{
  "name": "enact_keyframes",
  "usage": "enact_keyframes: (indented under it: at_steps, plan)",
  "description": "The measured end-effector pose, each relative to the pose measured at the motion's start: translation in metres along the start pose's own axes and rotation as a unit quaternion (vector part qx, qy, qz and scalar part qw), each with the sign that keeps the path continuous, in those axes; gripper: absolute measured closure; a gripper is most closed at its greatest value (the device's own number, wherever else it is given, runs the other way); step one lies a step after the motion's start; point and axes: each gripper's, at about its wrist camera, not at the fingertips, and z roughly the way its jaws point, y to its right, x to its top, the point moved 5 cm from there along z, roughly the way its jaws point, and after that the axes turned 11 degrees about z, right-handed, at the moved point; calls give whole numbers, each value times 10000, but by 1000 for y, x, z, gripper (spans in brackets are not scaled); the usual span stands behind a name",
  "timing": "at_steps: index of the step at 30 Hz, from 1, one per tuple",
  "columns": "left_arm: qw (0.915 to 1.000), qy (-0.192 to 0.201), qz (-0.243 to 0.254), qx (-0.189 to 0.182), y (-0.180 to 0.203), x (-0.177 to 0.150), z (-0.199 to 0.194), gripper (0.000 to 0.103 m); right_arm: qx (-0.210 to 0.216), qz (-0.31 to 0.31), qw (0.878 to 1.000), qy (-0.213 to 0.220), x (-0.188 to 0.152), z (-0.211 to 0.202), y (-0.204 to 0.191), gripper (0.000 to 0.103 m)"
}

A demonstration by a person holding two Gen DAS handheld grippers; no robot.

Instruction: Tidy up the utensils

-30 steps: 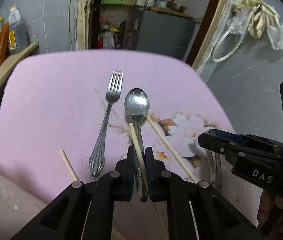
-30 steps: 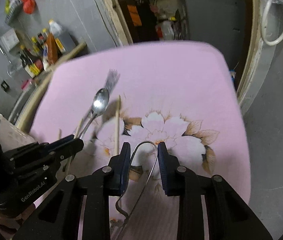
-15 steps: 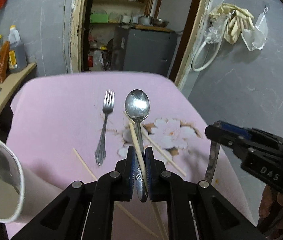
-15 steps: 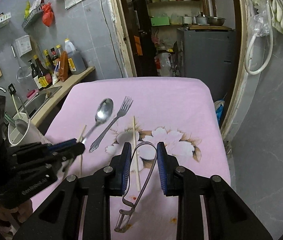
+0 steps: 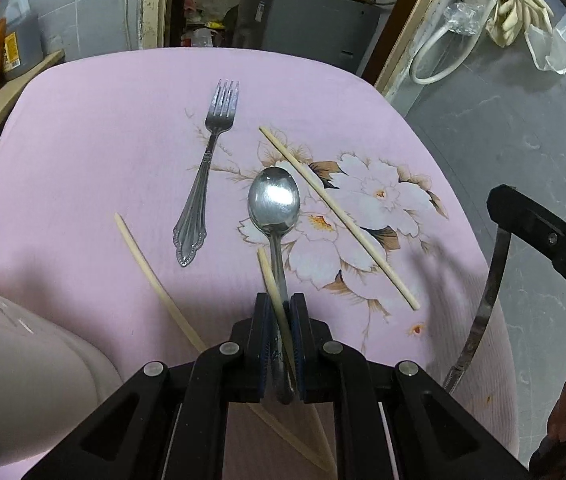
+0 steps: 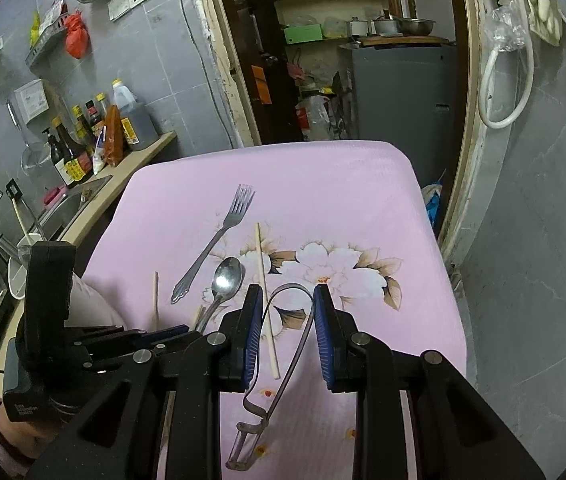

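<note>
Left claw (image 5: 280, 322) is clamping a spoon (image 5: 274, 204) and one chopstick (image 5: 273, 280) together above the pink surface (image 5: 83, 152); it is better keeping both parallel while carrying. Right claw (image 6: 287, 330) is pinching a bent metal peeler (image 6: 283, 344). A fork (image 5: 207, 168) and two loose chopsticks (image 5: 335, 212) are lying near, possibly catching the spoon's bowl.

My left tool (image 5: 280, 330) pinches a steel spoon (image 5: 274, 204) and one chopstick (image 5: 273, 280) together, while a fork (image 5: 207, 168) and two chopsticks (image 5: 335, 216) lie loose on the pink cloth (image 5: 83, 152).
</note>
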Motion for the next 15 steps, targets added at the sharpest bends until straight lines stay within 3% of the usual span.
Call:
enact_keyframes:
  at_steps: [15]
  plan:
    - [9991, -147, -379, -135, 1, 3, 1, 93, 201, -1, 9998, -67, 0, 6, 8, 80]
